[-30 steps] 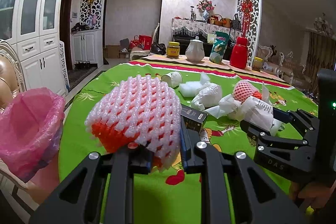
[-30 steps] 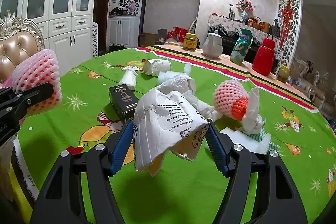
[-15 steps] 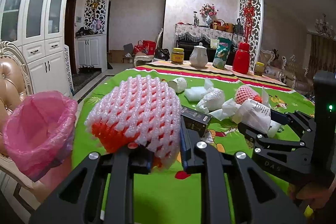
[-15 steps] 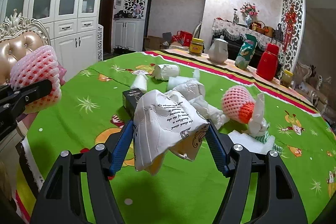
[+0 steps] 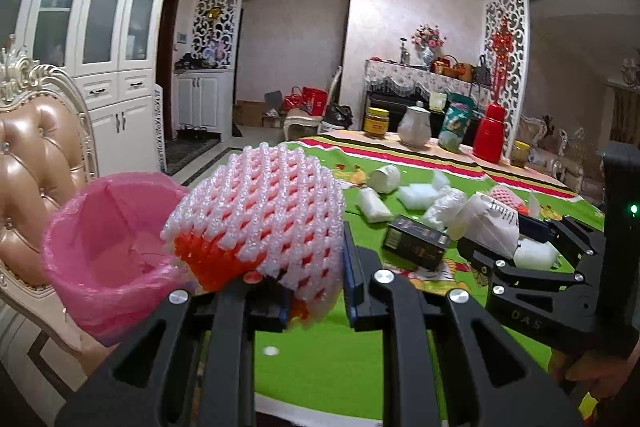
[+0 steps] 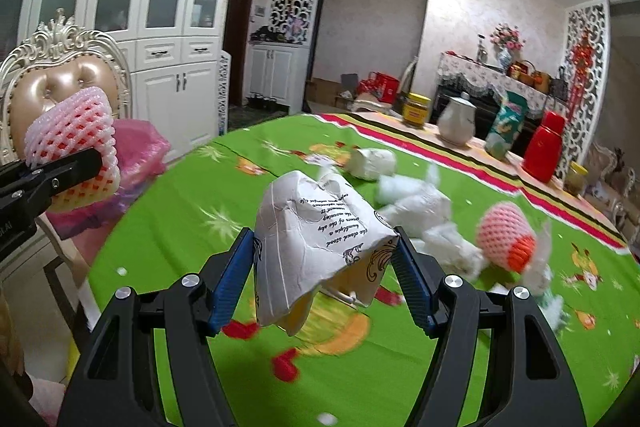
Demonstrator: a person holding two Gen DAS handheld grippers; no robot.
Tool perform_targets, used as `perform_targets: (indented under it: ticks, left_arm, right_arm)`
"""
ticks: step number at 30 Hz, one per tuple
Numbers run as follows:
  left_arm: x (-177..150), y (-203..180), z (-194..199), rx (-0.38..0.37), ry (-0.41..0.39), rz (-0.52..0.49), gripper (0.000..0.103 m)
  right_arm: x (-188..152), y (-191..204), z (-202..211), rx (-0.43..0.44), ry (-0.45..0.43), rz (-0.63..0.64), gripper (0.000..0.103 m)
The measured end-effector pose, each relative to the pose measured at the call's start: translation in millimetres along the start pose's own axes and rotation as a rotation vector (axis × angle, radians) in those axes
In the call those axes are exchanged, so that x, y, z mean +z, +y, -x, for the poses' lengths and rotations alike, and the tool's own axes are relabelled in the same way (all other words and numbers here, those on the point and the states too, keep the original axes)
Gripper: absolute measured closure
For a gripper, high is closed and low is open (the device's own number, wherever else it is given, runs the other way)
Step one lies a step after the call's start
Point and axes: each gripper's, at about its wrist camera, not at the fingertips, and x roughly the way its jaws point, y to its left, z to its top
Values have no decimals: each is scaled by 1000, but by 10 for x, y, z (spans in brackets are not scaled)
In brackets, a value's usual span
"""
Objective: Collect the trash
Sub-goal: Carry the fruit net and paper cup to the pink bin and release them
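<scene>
Beside pink-lined bin, tufted chair

The foam net looks soft and bumpy – white mesh over orange. The bin liner at the left is thin, shiny pink plastic. The paper cup is crumpled and matt. The tablecloth looks smooth and green. The chair, far left, is glossy padded leather.
</scene>
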Motion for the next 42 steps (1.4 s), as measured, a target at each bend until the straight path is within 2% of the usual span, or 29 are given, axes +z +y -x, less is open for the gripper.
perform_targets:
  ticks: [8, 18, 35, 42]
  left_arm:
    - [97, 573, 167, 85, -32, 34, 84]
    - [159, 1298, 169, 168, -25, 84, 84]
    - [160, 2154, -163, 192, 39, 148, 84]
    - [125, 2362, -353, 189, 69, 164, 84]
  right_arm:
    - [302, 552, -161, 73, -29, 66, 38]
    - [591, 1239, -350, 154, -48, 139, 37]
    - [868, 2085, -720, 264, -47, 214, 37]
    - [959, 2308, -951, 302, -30, 220, 37]
